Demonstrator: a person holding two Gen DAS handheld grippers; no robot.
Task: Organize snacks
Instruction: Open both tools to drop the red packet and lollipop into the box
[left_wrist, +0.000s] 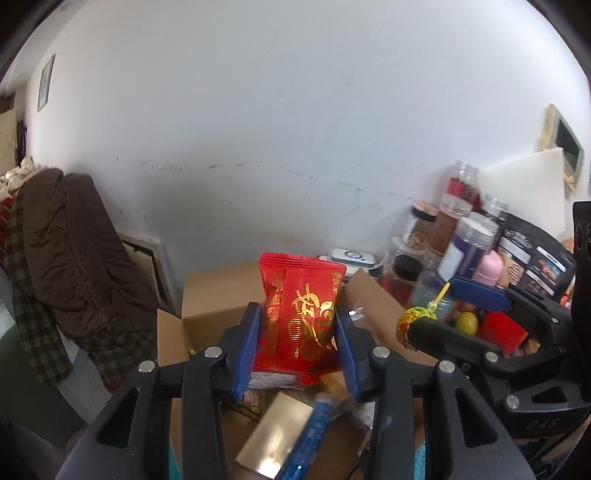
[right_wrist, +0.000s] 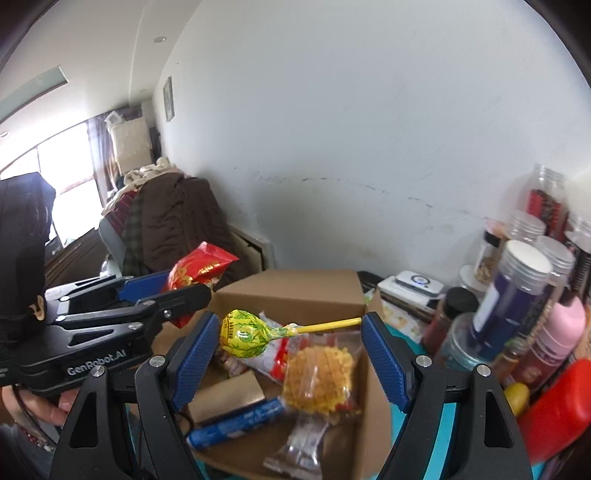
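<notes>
My left gripper (left_wrist: 297, 325) is shut on a red snack packet with gold print (left_wrist: 301, 314) and holds it upright above an open cardboard box (left_wrist: 218, 295). The packet also shows in the right wrist view (right_wrist: 195, 271), held by the left gripper (right_wrist: 177, 291). My right gripper (right_wrist: 290, 336) holds a lollipop in a yellow-green wrapper (right_wrist: 243, 334) crosswise over the box (right_wrist: 295, 291), head against the left pad, yellow stick tip (right_wrist: 332, 325) at the right pad. In the box lie a clear bag with a yellow cake (right_wrist: 319, 376), a blue tube (right_wrist: 236, 424) and a gold box (right_wrist: 225, 398).
Jars and bottles (right_wrist: 517, 295) crowd the table to the right, with a red case (right_wrist: 557, 410), a lemon (right_wrist: 517, 397) and a pink bottle (right_wrist: 561, 332). A white device (right_wrist: 417, 282) sits behind the box. A brown coat (left_wrist: 70, 247) hangs at the left by the white wall.
</notes>
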